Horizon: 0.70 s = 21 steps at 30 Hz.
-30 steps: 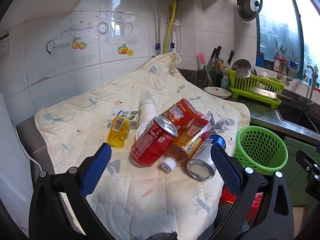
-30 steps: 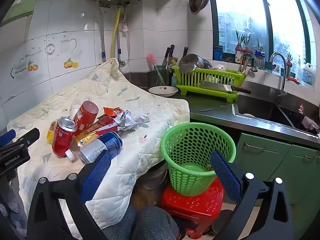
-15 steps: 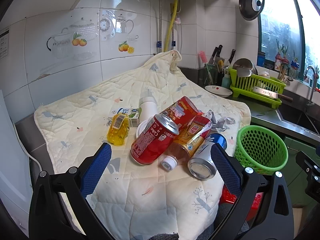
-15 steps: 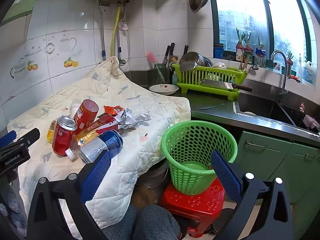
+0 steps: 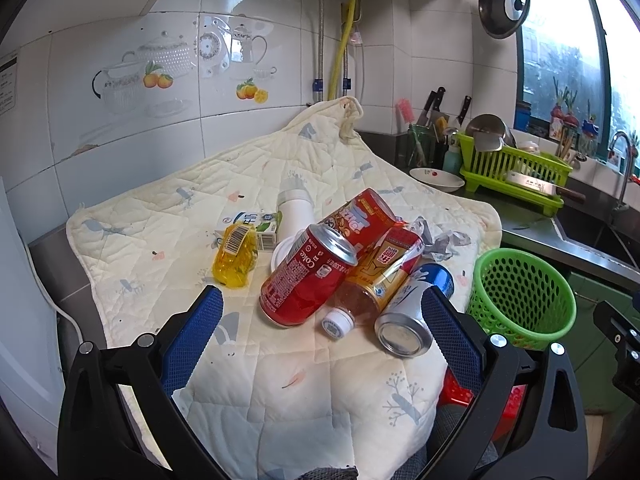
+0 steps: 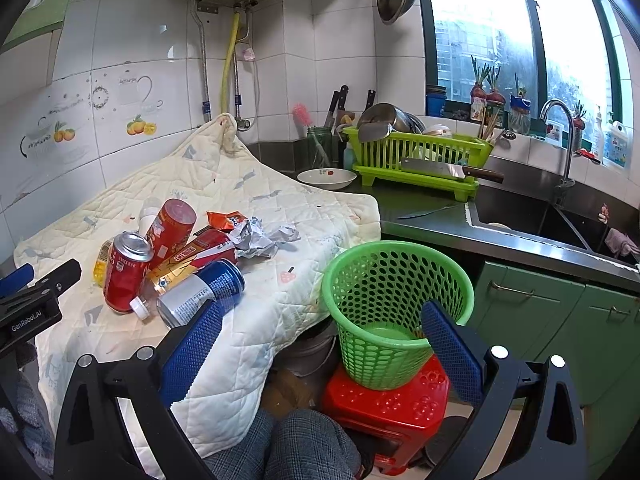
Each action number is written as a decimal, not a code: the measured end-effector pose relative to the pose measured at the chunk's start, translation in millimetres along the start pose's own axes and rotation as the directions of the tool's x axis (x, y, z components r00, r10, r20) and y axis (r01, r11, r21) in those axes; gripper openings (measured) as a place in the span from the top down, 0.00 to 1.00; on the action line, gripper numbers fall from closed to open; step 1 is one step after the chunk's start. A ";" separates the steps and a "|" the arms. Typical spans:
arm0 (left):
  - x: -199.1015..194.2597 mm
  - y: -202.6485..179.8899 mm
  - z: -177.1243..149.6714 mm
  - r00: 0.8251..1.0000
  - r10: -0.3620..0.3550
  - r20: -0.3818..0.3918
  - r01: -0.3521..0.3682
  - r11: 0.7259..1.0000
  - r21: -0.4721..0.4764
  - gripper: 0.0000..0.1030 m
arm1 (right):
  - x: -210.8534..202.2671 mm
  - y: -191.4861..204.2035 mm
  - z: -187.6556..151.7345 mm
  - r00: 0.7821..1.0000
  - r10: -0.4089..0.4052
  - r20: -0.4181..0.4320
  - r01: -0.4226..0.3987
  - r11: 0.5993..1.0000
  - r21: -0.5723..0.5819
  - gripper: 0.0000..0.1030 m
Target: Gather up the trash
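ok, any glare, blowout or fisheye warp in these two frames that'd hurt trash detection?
Left wrist: window bright, tile glare above the pile, strong edge warp and dark corners; red cola can sharp and evenly lit. Right wrist: window blown out, green basket clear, crumpled paper sharp; no motion blur in either.

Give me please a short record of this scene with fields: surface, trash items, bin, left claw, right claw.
surface: cream quilted cloth spread over the counter
trash items: red Coke can, blue and silver can, amber plastic bottle with white cap, red snack canister, small yellow plastic bottle, crumpled grey paper, all lying in one pile
bin: green perforated plastic basket on a red plastic stool, empty
left claw: open, empty, facing the pile
right claw: open, empty, facing the basket
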<state>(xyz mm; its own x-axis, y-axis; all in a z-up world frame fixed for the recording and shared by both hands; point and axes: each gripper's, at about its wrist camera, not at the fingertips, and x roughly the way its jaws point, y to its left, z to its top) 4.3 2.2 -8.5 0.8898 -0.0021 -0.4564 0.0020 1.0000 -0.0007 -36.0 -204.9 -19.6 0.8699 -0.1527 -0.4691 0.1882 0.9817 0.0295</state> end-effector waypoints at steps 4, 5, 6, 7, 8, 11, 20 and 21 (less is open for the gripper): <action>0.0 1.0 -0.1 1.000 0.004 -0.002 -0.004 1.000 -0.005 0.05 | -0.3 -0.8 -0.1 1.000 0.003 -0.004 -0.003 1.000 0.002 0.06; 0.2 1.2 0.1 1.000 0.004 -0.002 -0.004 1.000 -0.006 0.05 | -0.3 -1.4 -0.2 1.000 0.004 -0.004 -0.004 1.000 0.003 0.06; 0.3 1.2 0.0 1.000 0.004 -0.003 -0.004 1.000 -0.006 0.05 | -0.3 -1.1 -0.6 1.000 0.003 -0.004 -0.003 1.000 0.001 0.06; 0.7 1.7 0.2 1.000 0.002 -0.005 -0.002 1.000 -0.008 0.05 | 0.1 -1.1 -0.6 1.000 0.005 -0.005 -0.005 1.000 0.002 0.06; 0.8 1.8 0.1 1.000 0.001 -0.006 -0.001 1.000 -0.008 0.05 | 0.1 -1.2 -1.1 1.000 0.004 -0.007 -0.004 1.000 0.002 0.06; 1.2 2.6 1.0 1.000 0.001 -0.007 -0.001 1.000 -0.009 0.05 | 0.7 -1.5 -1.7 1.000 0.006 -0.009 -0.006 1.000 0.002 0.06; 2.2 2.9 0.6 1.000 0.001 -0.009 -0.001 1.000 -0.012 0.05 | 3.2 -1.6 -0.7 1.000 0.008 -0.011 -0.008 1.000 0.002 0.06; 2.5 2.9 0.2 1.000 0.002 -0.010 -0.002 1.000 -0.013 0.05 | 2.9 -1.1 -0.5 1.000 0.009 -0.012 -0.009 1.000 0.002 0.06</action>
<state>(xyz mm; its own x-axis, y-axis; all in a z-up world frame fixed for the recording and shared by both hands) 6.6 5.1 -9.5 0.8853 -0.0003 -0.4651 -0.0057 0.9999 -0.0114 -34.0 -206.4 -21.5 0.8658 -0.1427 -0.4797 0.1814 0.9828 0.0350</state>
